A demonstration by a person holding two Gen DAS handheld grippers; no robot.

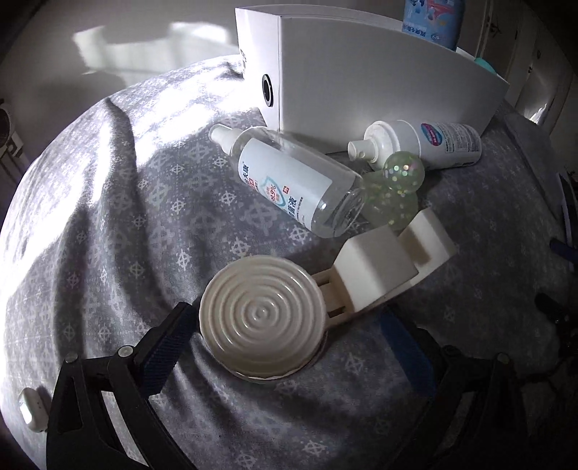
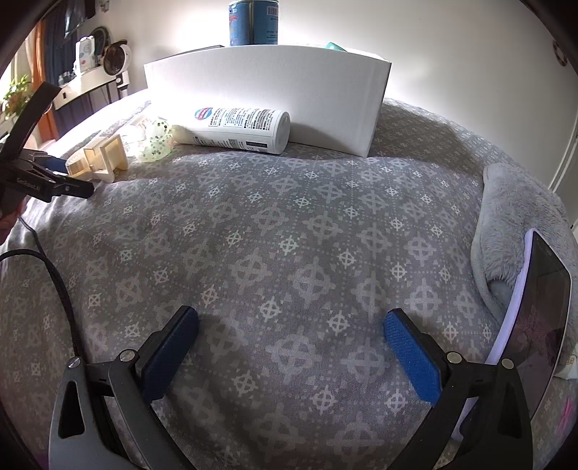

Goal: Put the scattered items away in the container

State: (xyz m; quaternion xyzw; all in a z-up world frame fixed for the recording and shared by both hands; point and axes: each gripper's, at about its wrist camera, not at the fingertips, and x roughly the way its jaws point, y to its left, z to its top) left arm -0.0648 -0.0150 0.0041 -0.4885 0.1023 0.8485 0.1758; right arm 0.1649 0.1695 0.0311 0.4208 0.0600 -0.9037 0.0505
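A white box point(image 1: 379, 83) stands on the patterned bedspread; it also shows in the right wrist view point(image 2: 267, 94), with a blue bottle point(image 2: 253, 21) inside. In front of it lie a clear spray bottle point(image 1: 292, 180), a white bottle point(image 1: 426, 144) point(image 2: 238, 126), a glittery squishy toy point(image 1: 393, 191) point(image 2: 155, 142), a cream plastic holder point(image 1: 390, 267) point(image 2: 101, 161) and a round ribbed cream lid point(image 1: 263, 321). My left gripper point(image 1: 289, 347) is open, its fingers either side of the lid. My right gripper point(image 2: 289, 347) is open and empty over bare bedspread.
A grey fluffy blanket point(image 2: 513, 224) and a phone point(image 2: 534, 311) lie at the right in the right wrist view. A black cable point(image 2: 61, 289) runs at the left. A small white device point(image 1: 32, 408) lies at the lower left in the left wrist view.
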